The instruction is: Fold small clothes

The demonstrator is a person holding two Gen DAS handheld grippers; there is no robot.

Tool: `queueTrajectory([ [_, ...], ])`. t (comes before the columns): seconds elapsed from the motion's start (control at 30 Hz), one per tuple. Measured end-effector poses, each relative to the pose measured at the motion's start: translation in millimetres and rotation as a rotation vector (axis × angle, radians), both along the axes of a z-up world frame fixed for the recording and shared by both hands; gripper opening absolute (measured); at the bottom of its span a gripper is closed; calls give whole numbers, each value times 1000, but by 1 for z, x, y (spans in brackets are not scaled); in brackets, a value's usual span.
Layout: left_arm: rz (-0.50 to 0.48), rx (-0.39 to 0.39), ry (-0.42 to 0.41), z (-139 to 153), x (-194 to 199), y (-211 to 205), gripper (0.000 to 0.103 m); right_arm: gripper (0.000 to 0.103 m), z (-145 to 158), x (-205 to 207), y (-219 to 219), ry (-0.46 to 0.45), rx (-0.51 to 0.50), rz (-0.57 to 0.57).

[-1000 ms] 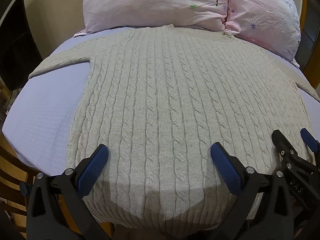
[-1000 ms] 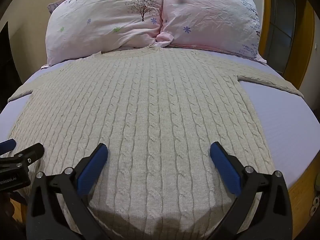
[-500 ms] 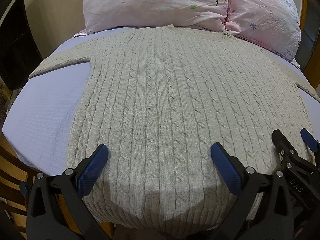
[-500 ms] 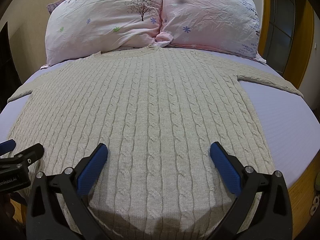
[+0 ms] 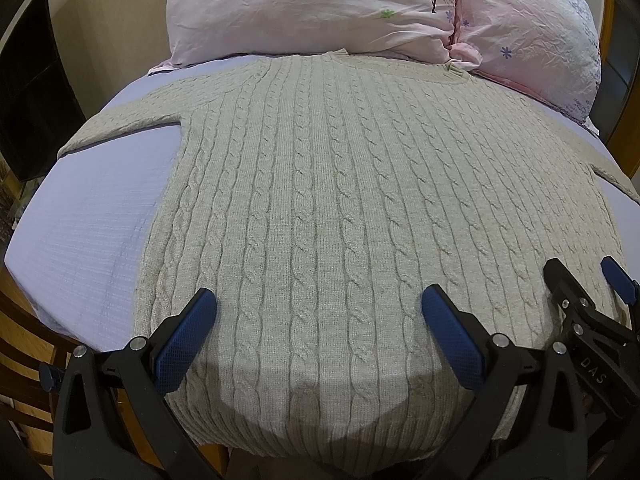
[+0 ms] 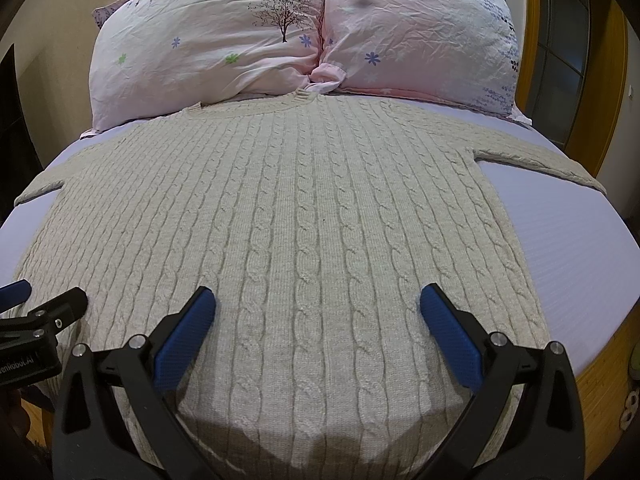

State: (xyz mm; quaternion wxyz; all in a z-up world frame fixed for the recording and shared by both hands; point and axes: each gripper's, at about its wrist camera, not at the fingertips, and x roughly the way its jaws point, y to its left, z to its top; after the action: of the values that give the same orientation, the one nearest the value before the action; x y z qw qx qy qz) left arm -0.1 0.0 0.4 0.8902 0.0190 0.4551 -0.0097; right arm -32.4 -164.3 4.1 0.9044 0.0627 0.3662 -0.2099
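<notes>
Sweater (image 5: pixel 340 208) lies flat on the bed (image 5: pixel 92 232), hem toward me, collar by the pillows (image 6: pixel 304 36), long axis straight ahead. My left gripper (image 5: pixel 320 320) and right gripper (image 6: pixel 318 316) hover over the hem side by side, both spread wide, holding nothing. "DAS" shows on the right gripper; the left one's label seems to read "Robot.AI".

Lilac-sheeted bed (image 6: pixel 576 240), cable-knit sweater (image 6: pixel 304 216) spread flat, 2 pink pillows (image 6: pixel 208 44)
</notes>
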Motion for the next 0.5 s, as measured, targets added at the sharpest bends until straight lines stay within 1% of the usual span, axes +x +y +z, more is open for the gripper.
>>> queueTrajectory([
  [0.5, -1, -1, -2, 3, -1, 1, 102, 101, 0, -1, -1, 1, 1, -2],
])
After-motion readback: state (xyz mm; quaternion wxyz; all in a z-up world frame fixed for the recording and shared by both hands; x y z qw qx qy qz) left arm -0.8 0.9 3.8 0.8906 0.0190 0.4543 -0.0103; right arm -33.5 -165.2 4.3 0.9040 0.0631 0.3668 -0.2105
